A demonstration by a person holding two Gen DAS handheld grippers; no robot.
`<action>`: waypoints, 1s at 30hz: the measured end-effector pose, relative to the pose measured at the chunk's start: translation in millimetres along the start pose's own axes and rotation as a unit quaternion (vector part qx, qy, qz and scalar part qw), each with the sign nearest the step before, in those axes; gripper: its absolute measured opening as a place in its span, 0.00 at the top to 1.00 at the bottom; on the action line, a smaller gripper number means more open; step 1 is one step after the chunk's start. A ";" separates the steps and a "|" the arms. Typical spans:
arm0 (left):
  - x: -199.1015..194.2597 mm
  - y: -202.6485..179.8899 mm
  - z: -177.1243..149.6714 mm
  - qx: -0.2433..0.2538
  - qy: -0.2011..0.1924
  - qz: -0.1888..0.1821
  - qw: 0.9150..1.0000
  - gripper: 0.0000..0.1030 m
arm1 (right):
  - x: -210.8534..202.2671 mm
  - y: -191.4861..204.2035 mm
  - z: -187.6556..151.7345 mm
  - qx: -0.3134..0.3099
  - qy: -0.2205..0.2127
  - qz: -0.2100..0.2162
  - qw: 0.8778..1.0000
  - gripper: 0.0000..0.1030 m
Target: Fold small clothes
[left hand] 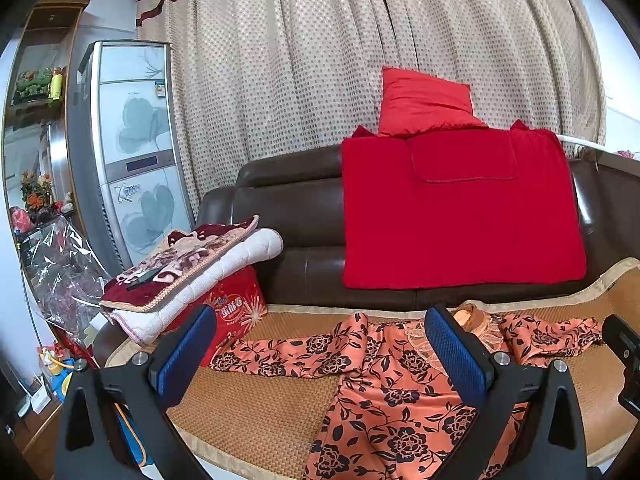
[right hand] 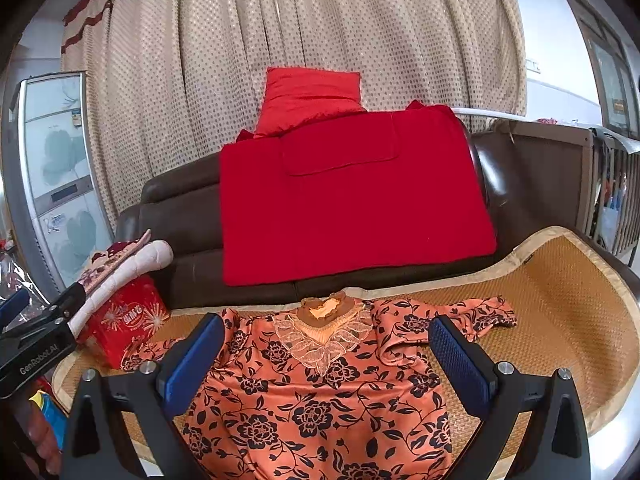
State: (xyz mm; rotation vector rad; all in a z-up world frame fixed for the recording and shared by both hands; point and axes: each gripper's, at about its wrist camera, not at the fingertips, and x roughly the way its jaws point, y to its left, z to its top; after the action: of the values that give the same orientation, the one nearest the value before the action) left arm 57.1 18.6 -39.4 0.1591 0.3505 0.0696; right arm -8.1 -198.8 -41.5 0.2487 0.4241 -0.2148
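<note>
Dotted beige curtains (right hand: 304, 48) hang behind a dark brown leather sofa (right hand: 176, 216), whose seat is covered by a woven straw mat (right hand: 560, 300). We hold both tools above the mat's front edge, looking down its length.

We judge the folding has not begun: the orange blouse (right hand: 320, 400) lies spread face up on the mat, collar towards the backrest, both sleeves out to the sides. Our left gripper (left hand: 320, 356) has its blue pads spread wide with nothing between them, hovering over the blouse's left side. Our right gripper (right hand: 326, 354) is likewise wide apart and empty, centred over the chest.

The next move, as we see it, calls for each tool to drop to a sleeve or a side edge and pinch the thin cloth without catching the mat. The left sleeve (left hand: 276, 350) runs out towards a red printed box (right hand: 128, 320), so we would have to lift it clear of that.

The blouse is a glossy orange fabric printed with black roses and vines, with a lace panel (right hand: 320, 340) at the neck. It looks thin and slippery, with the right sleeve (right hand: 460, 316) bunched and rumpled and soft creases across the body.
</note>
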 end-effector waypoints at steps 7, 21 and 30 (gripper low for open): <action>37.0 -15.1 -6.7 0.007 0.026 -0.010 1.000 0.00 | 30.7 -16.7 -5.2 0.010 0.016 -0.011 1.000 0.00; 258.6 -126.2 -94.5 -0.011 0.182 -0.104 0.978 0.00 | 201.9 -264.7 -39.5 0.186 0.081 -0.181 0.962 0.01; 301.6 -126.8 -108.2 0.016 0.185 -0.088 0.979 0.00 | 328.3 -305.5 -53.2 0.182 0.171 -0.291 0.924 0.12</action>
State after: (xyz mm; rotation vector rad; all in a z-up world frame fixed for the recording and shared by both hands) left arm 307.2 -62.1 -262.2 0.1467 0.7353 -0.0836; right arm 185.7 -523.4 -288.5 0.5273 0.8044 -0.8473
